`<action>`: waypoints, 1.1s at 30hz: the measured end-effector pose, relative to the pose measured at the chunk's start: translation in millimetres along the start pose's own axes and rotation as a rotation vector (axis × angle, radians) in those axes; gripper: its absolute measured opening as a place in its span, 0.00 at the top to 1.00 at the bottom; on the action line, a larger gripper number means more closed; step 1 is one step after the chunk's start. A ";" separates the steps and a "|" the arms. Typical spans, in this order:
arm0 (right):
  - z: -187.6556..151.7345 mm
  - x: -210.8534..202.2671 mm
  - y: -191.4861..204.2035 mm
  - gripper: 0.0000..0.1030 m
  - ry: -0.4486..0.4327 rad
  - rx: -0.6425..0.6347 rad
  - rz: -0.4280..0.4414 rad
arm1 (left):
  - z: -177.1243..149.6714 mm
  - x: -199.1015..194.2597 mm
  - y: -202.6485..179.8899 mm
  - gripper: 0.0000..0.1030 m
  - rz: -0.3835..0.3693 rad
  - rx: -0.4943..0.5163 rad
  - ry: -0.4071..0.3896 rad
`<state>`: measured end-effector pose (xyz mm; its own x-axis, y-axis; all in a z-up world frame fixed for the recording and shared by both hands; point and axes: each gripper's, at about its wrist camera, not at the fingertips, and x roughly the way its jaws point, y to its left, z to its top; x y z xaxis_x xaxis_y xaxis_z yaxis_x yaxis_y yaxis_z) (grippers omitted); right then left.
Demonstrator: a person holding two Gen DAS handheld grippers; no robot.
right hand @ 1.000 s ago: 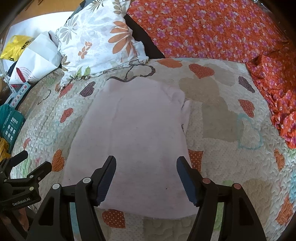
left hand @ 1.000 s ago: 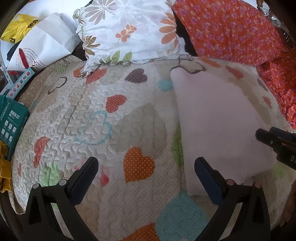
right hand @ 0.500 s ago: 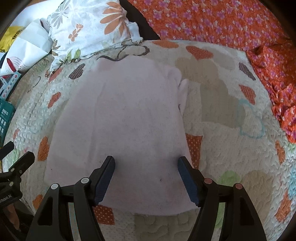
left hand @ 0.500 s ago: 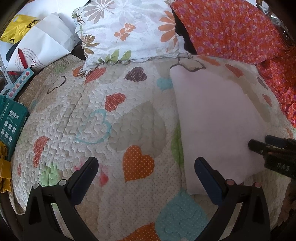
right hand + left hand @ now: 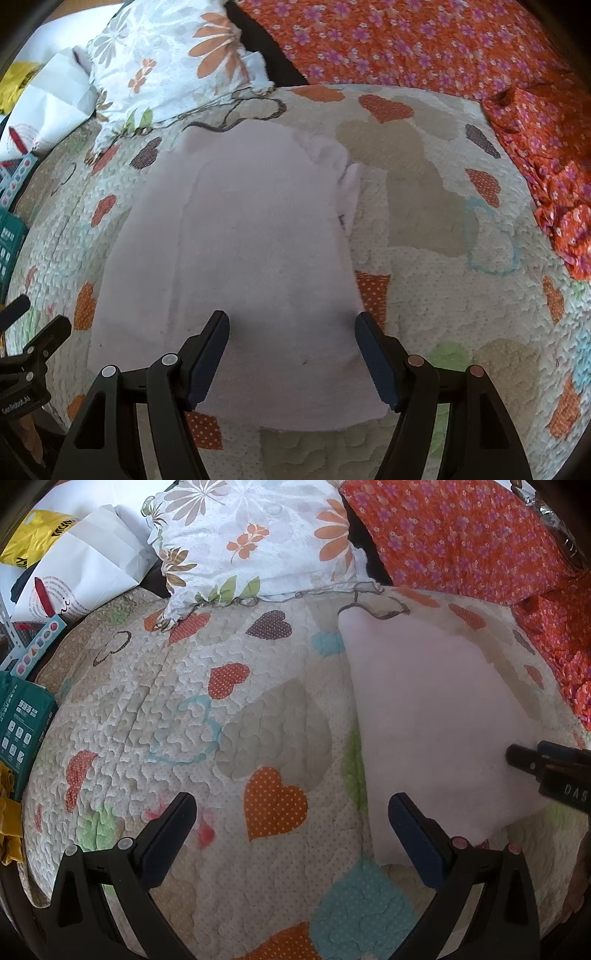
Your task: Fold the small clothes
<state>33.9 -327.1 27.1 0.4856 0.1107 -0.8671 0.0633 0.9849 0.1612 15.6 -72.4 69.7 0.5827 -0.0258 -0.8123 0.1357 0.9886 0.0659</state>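
A small pale pink garment [image 5: 243, 236] lies flat on a heart-patterned quilt [image 5: 424, 206], with a sleeve poking out at its right side. My right gripper [image 5: 291, 328] is open and hovers low over the garment's near hem. In the left wrist view the garment [image 5: 424, 716] lies to the right. My left gripper [image 5: 291, 812] is open over the bare quilt [image 5: 221, 709], left of the garment. The right gripper's tips [image 5: 546, 764] show at that view's right edge, over the garment.
A floral pillow [image 5: 251, 539] lies at the back of the quilt. An orange flowered cloth [image 5: 424, 44] covers the back and right. White and yellow bags [image 5: 74, 565] and a teal box [image 5: 22, 720] sit at the left edge.
My right gripper has moved forward and down over the garment's near hem. My left gripper has hardly moved.
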 end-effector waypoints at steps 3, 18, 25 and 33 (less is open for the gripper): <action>0.9 0.6 -7.7 0.27 0.007 0.041 0.010 | 0.4 0.0 -0.6 0.00 0.000 -0.001 0.001; 6.4 -17.8 -9.0 0.27 -0.069 0.048 0.000 | -3.0 4.4 -3.6 0.00 -0.026 0.014 0.024; 7.6 -13.4 -12.0 0.27 -0.060 0.059 0.001 | -3.6 6.0 -4.3 0.00 -0.035 0.008 0.039; 27.0 -4.3 -1.7 0.27 -0.130 -0.015 -0.056 | -3.1 8.5 -3.8 0.00 -0.040 0.007 0.047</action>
<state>55.2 -332.9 43.2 0.5911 0.0387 -0.8057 0.0805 0.9910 0.1066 17.5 -75.9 60.7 0.5382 -0.0584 -0.8408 0.1638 0.9858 0.0364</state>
